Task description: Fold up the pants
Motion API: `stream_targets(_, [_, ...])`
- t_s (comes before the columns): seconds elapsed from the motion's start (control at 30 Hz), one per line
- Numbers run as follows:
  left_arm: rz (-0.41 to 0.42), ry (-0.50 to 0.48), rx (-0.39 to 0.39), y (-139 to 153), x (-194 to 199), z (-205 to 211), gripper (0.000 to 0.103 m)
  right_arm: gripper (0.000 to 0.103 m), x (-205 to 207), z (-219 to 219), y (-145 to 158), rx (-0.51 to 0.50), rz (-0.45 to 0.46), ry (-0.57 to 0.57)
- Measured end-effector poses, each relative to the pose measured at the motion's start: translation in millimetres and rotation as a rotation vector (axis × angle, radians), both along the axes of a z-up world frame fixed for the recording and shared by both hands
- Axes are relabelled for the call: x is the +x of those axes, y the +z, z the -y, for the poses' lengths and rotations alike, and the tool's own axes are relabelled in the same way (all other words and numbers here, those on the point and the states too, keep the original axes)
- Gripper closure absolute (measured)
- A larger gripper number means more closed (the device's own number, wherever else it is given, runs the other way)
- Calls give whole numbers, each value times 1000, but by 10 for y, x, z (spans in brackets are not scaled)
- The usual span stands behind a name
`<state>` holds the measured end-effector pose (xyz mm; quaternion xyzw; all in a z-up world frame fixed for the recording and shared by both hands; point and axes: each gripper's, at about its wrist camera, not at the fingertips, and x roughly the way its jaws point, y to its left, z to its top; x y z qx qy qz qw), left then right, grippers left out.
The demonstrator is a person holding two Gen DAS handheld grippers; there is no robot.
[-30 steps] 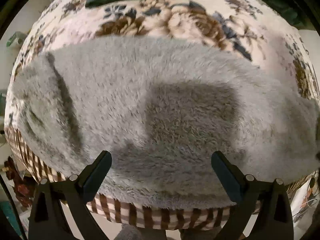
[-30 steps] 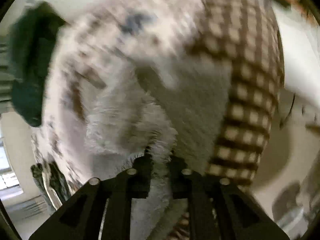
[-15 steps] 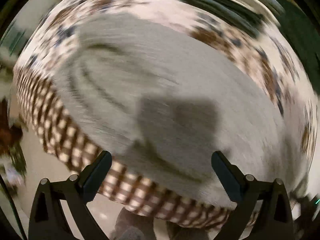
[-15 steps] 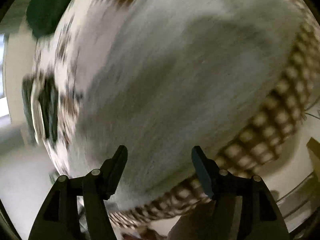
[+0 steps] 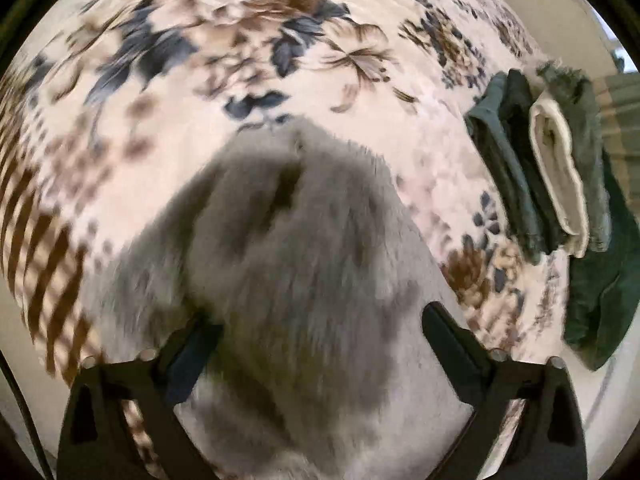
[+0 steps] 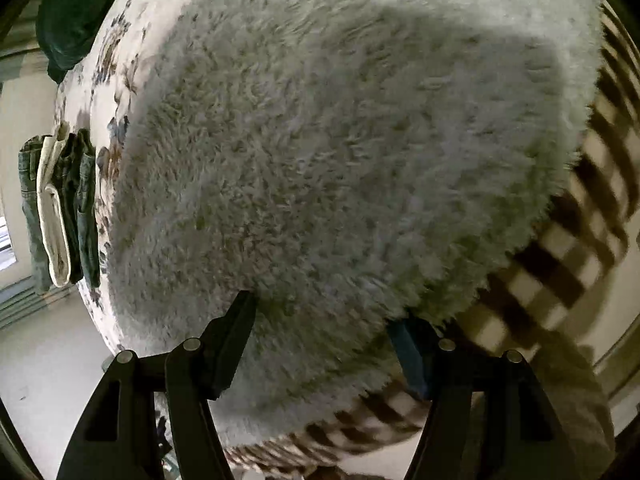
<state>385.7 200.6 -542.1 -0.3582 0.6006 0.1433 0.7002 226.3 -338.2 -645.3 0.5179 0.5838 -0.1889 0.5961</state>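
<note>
The grey fluffy pants lie bunched on a floral blanket. In the left wrist view their pile fills the gap between the fingers of my left gripper. Its jaws are closing, and the fabric bulges over the left fingertip and touches the right pad. In the right wrist view the pants spread wide. My right gripper straddles their near edge with its jaws closing. One finger digs into the pile and the other is half buried under the fabric.
A stack of folded clothes, dark green with a cream piece, sits at the blanket's edge; the same stack of folded clothes shows at the left. A loose dark green cloth lies beside it. The blanket's brown checked border hangs over the bed edge above pale floor.
Both views swung across the bed. The left gripper rolled and its wide jaws narrowed onto the pants' end. The right gripper let go of a pinched fold, opened, and now straddles the pants' edge.
</note>
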Motion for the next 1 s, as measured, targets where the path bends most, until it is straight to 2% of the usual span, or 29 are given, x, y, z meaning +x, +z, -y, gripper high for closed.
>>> stream_targets(0.07, [12,-42,18,-49,73,4,96,68,-9,16,14,-34,18,-35])
stream_targets(0.1, [28,-48,26,-22,50,-6,96,91,-29,16,22,-42,27,-42])
stream_targets(0.27, [151,-73,140,506,-261,-196,96,94,-191,72,320,-107,74,-24])
stream_targets(0.4, [167,-42,152,723,-579,-408,96,95,-279,16,551,-121,99,19])
stream_targets(0.5, [127,-35,175,611,-778,-564,96,95,-343,-11,774,-172,107,58])
stream_targets(0.6, [59,-22,170,270,-844,-679,96,95,-421,-68,799,-196,78,131])
stream_targets(0.67, [-13,-49,168,-76,-851,-722,91,95,-425,-117,637,-201,23,170])
stream_targets(0.7, [-62,-54,168,-277,-856,-734,85,95,-397,-140,460,-174,-18,202])
stream_targets(0.73, [-86,-52,169,-361,-866,-728,80,91,-398,-135,345,-154,-48,220])
stream_targets(0.77, [-104,-52,179,-397,-873,-716,67,86,-387,-133,231,-130,-85,229])
stream_targets(0.83, [-92,-52,214,-290,-912,-660,61,57,-367,-131,75,-50,-138,249])
stream_targets(0.87, [-80,-70,245,-174,-932,-596,58,52,-373,-124,106,-47,-121,256])
stream_targets(0.93, [-50,-104,309,63,-979,-440,44,39,-375,-106,213,-35,-61,282])
stream_targets(0.97, [-34,-129,338,179,-1000,-330,28,35,-386,-82,280,-39,-41,289])
stream_targets(1.0, [-20,-161,378,308,-1019,-176,20,27,-413,-31,369,-41,-11,284])
